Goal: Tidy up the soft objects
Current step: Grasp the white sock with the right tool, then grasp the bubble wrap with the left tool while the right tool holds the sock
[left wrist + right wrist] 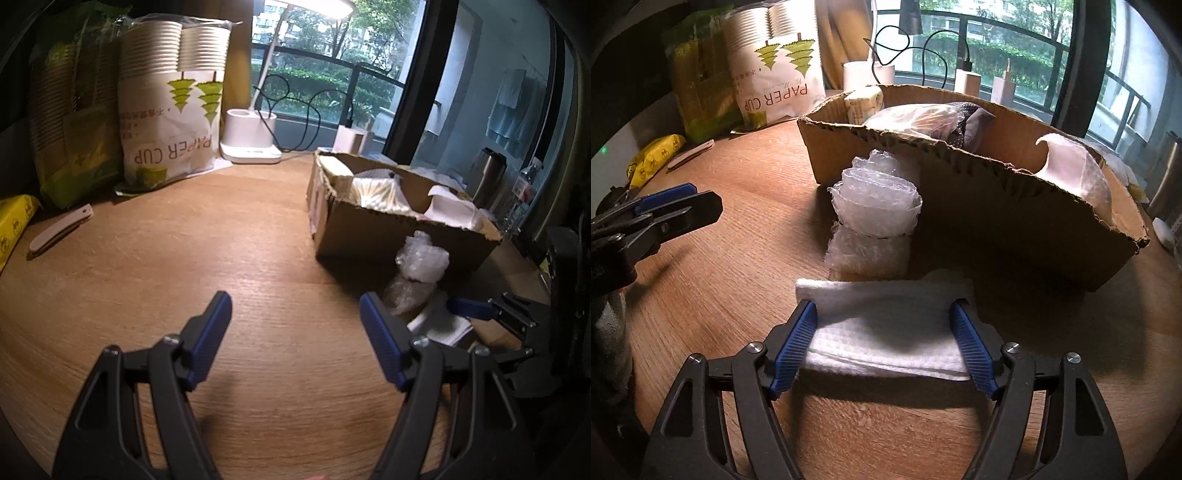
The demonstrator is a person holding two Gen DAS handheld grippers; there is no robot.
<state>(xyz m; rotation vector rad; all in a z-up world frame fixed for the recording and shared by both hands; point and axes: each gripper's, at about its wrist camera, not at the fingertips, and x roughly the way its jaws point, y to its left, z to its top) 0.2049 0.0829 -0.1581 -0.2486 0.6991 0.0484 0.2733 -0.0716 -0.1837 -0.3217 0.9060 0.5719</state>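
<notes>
wooden table (147, 295) | bag (173, 122) "PAPER CUP" | left hand-held gripper (295, 314) wide, empty | right hand-held gripper (882, 325) wide, straddling white cloth (886, 332)

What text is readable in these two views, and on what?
"PAPER CUP": on the white cup bag, printed upside down.
Small print beside it on the same bag: too small to read.
Green package: lettering blurred, unreadable.
Yellow packet: round marks only, unreadable.
Carton in the cardboard box: print unreadable.

Left wrist view looks low across the table (155, 280) toward the window; right wrist view sits close before the cardboard box (997, 221). Both share box and table.
</notes>
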